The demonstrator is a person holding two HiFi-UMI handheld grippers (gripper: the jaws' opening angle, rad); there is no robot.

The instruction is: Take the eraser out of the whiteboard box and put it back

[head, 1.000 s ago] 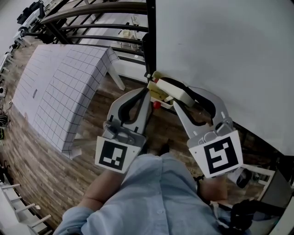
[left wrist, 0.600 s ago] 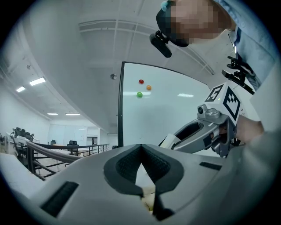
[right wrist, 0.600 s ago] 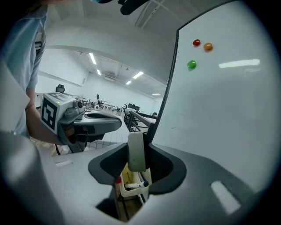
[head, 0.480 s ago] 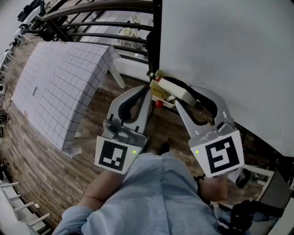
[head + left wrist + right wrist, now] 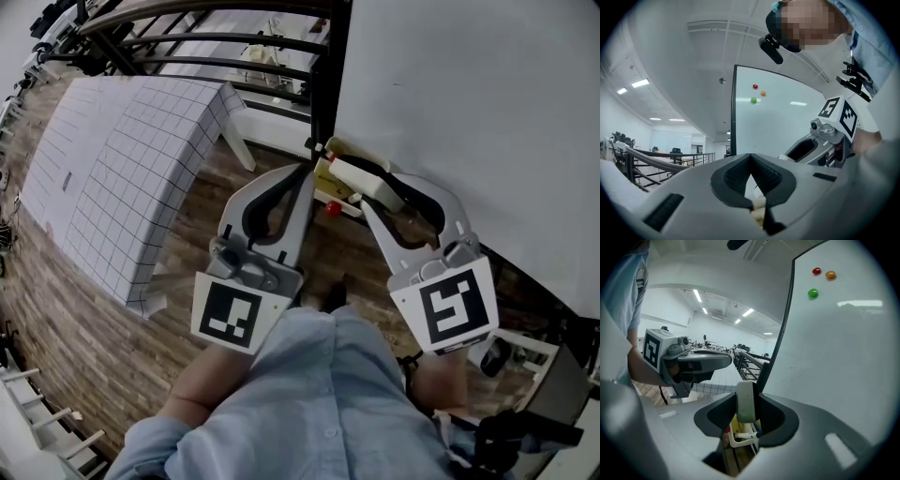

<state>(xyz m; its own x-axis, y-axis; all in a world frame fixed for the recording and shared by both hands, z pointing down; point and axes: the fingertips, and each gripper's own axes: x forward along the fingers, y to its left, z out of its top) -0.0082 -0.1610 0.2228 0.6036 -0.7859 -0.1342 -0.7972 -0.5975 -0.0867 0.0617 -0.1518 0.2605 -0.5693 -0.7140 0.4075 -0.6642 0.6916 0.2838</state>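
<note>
At the far left stands the grid-marked table [image 5: 122, 178], well apart from the work and playing no part in it.

Next comes the left gripper [image 5: 307, 171]. Its jaws are pressed together with nothing between them, and its tip sits close beside the whiteboard's dark frame, just above the whiteboard box [image 5: 324, 187]. It seems parked there to keep out of the way while the other gripper does the job.

The box hangs at the lower corner of the whiteboard [image 5: 469, 112]. The right gripper view shows it as a cream tray holding a marker [image 5: 744, 434] with a blue cap. A small red round thing [image 5: 332, 209] sits by its lower edge; I cannot tell what it is.

The eraser [image 5: 354, 178] is out of the box — clamped on its two broad faces by the right gripper [image 5: 372, 187]. It stands on edge between the pads, directly above the tray. Gripping the flat sides keeps the narrow block from twisting, and the on-edge pose likely suits a straight drop into the tray.

By my reading the return half of the task is in hand, with the eraser not yet set down.

Three magnets [image 5: 816, 271] — red, orange, green — sit high on the board, clear of everything.
</note>
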